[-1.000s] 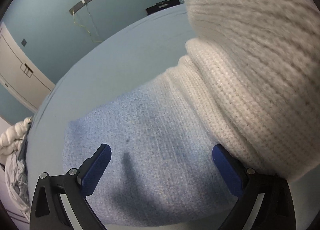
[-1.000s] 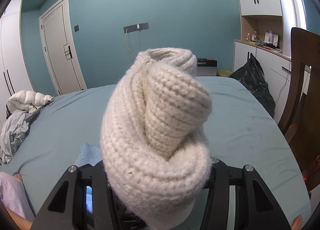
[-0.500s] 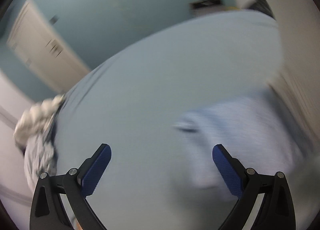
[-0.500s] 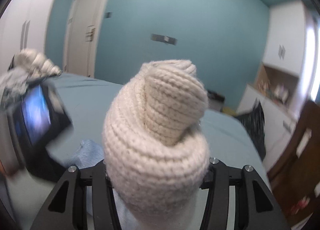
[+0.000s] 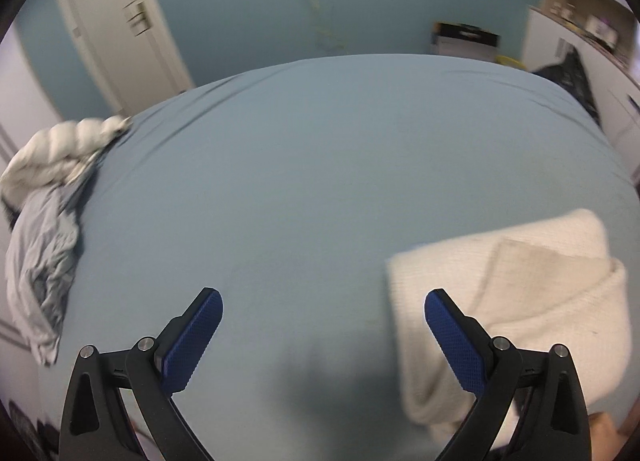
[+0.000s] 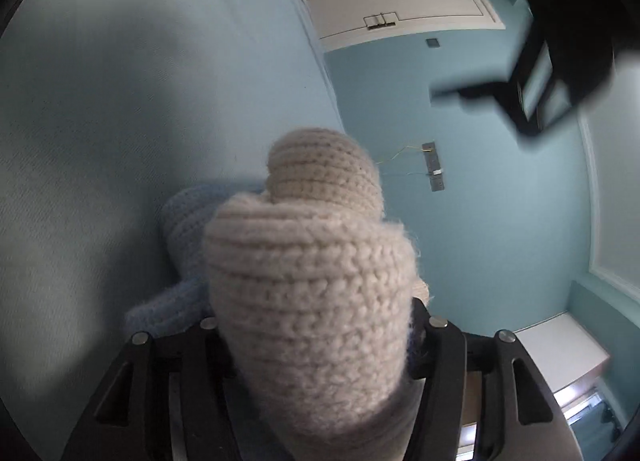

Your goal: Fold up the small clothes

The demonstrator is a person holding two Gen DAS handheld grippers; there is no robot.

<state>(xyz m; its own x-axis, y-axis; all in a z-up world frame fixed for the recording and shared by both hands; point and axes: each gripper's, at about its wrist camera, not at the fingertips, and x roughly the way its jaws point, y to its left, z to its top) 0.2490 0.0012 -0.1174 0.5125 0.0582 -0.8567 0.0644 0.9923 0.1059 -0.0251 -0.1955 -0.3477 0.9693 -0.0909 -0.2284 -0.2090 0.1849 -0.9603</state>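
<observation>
1. Your left gripper (image 5: 323,335) hangs over the bed (image 5: 320,165) with its jaws spread wide and nothing between the blue pads (image 5: 192,341).
2. A cream knit (image 5: 516,309) lies folded on the sheet at the lower right of the left view, just beyond the right-hand finger.
3. Your right gripper (image 6: 316,341) is rolled onto its side, so the bed (image 6: 120,121) stands at the left of its view.
4. A bunched cream knit (image 6: 312,293) fills the space between the right jaws, which are opening; the black fingers (image 6: 444,345) flank the wool on both sides.
5. A pale blue knit (image 6: 184,221) shows behind that bundle, against the bed.
6. A heap of clothes (image 5: 52,197) lies at the bed's left edge.
7. Your left gripper (image 6: 532,73) appears blurred at the upper right of the right view.
</observation>
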